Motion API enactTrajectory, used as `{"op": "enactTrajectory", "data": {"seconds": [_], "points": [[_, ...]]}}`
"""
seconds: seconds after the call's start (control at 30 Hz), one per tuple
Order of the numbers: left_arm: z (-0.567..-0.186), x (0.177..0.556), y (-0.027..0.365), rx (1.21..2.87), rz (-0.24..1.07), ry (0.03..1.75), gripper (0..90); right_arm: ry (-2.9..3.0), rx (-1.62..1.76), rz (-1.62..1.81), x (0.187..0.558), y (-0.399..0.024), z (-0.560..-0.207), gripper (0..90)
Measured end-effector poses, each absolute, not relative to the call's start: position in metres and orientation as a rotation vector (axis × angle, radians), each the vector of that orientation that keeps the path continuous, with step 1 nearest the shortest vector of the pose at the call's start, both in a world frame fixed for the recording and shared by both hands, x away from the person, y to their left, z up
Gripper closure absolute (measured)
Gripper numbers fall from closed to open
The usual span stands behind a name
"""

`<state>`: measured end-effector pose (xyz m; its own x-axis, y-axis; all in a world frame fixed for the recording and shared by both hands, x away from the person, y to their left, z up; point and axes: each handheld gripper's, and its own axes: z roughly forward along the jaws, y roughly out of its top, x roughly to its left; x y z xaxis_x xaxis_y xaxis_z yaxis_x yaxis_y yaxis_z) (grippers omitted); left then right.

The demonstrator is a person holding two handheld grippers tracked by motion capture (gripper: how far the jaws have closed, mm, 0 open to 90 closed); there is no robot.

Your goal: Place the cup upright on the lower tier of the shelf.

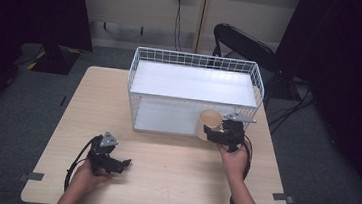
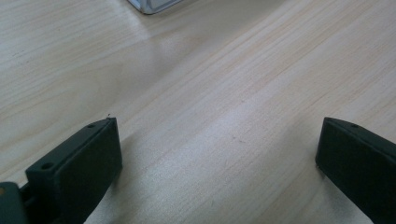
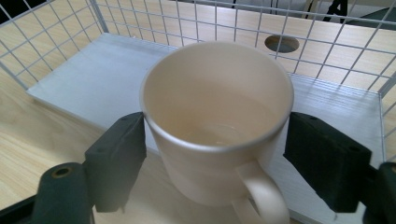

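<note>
Tongs in my right hand (image 3: 212,154) are clasping a beige mug (image 3: 217,121) by its sides, one jaw pressing each flank, the handle pointing back toward me. I am holding the mug upright just in front of the white wire rack (image 1: 195,91), whose lower shelf is lying right beyond the jaws. My left tongs (image 2: 217,154) are gaping wide with nothing between them, hovering low over the bare wooden counter (image 2: 210,93), well apart from the mug.
</note>
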<state>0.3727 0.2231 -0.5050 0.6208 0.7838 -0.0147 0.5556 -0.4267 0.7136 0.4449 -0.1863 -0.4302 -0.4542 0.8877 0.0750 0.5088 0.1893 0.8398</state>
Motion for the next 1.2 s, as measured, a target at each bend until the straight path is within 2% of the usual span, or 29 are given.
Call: {"op": "enactTrajectory", "data": {"seconds": [0.57, 0.87, 0.9, 1.2], "points": [[-0.5050, 0.3726, 0.2231, 2.145, 0.420, 1.046, 0.0, 2.048, 1.319, 1.129, 0.4497, -0.1840, -0.4307, 34.6], [-0.5050, 0.3726, 0.2231, 2.145, 0.420, 1.046, 0.0, 2.042, 1.323, 1.127, 0.4501, -0.1822, -0.4282, 44.4], [-0.5050, 0.3726, 0.2231, 2.145, 0.420, 1.046, 0.0, 2.044, 1.323, 1.134, 0.4502, -0.1823, -0.4281, 48.3], [-0.5050, 0.3726, 0.2231, 2.145, 0.421, 1.046, 0.0, 2.042, 1.319, 1.136, 0.4512, -0.1809, -0.4271, 55.5]]}}
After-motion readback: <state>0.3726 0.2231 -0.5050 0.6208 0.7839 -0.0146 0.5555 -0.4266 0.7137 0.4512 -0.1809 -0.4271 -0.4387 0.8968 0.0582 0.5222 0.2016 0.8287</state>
